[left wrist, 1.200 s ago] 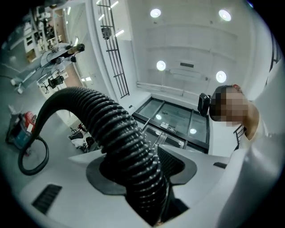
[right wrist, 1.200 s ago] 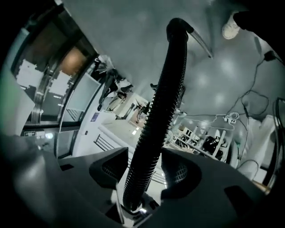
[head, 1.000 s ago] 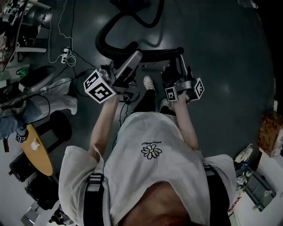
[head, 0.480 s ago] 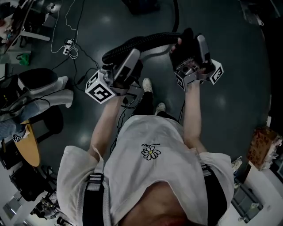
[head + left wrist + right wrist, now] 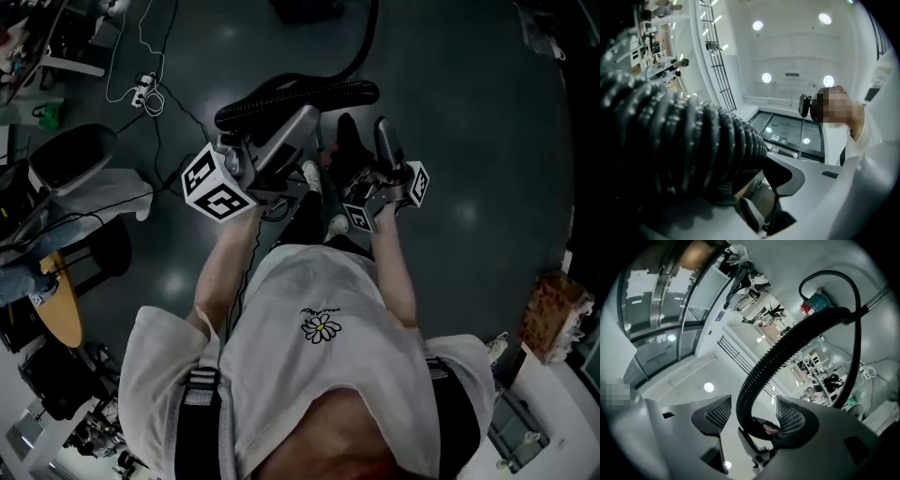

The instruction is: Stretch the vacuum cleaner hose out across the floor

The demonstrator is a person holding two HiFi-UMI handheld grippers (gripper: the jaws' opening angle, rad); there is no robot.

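- One black ribbed vacuum cleaner hose (image 5: 300,96) was held up above the dark grey floor (image 5: 469,141). It ran crosswise in front of the person, and a thinner black stretch curved away toward the top of the head view.
- Two grippers were at the hose, one in each hand.
- The left gripper (image 5: 298,122) had its jaws roughly halfway apart and clamped on the thick hose. The hose filled the left half of the left gripper view.
- The right gripper (image 5: 752,414) was opening, with its jaws spread wide. The hose passed between its two mesh-patterned pads (image 5: 718,412) with a gap on either side, so it gripped nothing.
- Two cubes with square markers showed, one per gripper: the left cube (image 5: 214,185) and the right cube (image 5: 413,183).
- Two white shoes (image 5: 312,172) showed below the grippers.
- One white power strip (image 5: 142,94) with a thin white cable lay on the floor at upper left, well apart from the hose.
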